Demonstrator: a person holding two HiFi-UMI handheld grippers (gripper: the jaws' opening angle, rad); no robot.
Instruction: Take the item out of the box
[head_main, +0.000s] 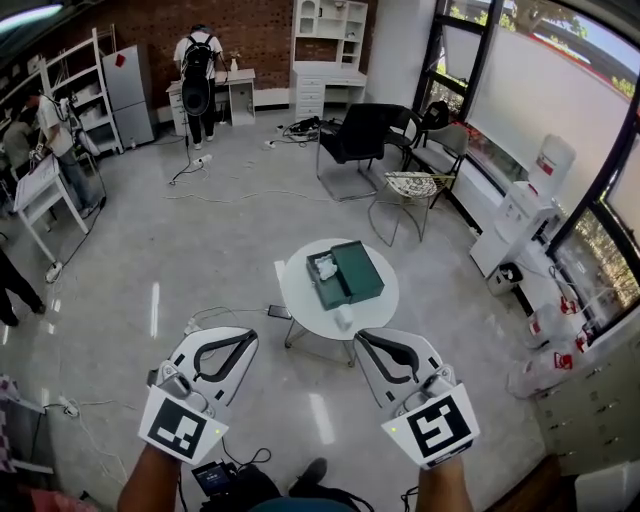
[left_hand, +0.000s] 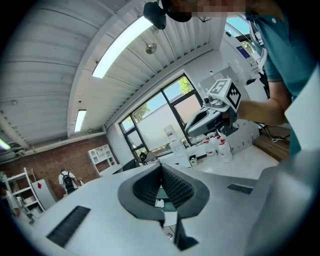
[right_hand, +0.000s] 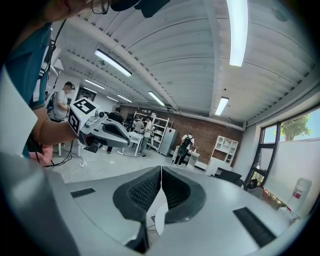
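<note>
Both tongs idle, held low in front of the body, well short of the work. Left gripper (head_main: 232, 342): jaws pressed together, nothing between them. Right gripper (head_main: 378, 342): the same, pads meeting along a closed seam, empty. Task's thing is a white item (head_main: 325, 267), lying in the open part of the green box (head_main: 358, 272) on the round white table (head_main: 300, 305) ahead; not yet touched. Risks, as I judge them: jaws that arrive at the box shut would only prod the item or shove the box, so one pair must open on the way in. The box looks light and may slide or rise with the item unless the other gripper steadies it. Its walls stand close round the item, so a jaw could catch on the rim. A small white object (head_main: 343, 318) sits near the table's near edge, right under the approach path, and a low sweep could knock it off. Cables (head_main: 215, 318) trail on the floor by the table's left side, a trip hazard when stepping in. Room: the box is well in from the rim, there is open floor on the near side, and the wire chair (head_main: 408, 190) beyond stands apart.
</note>
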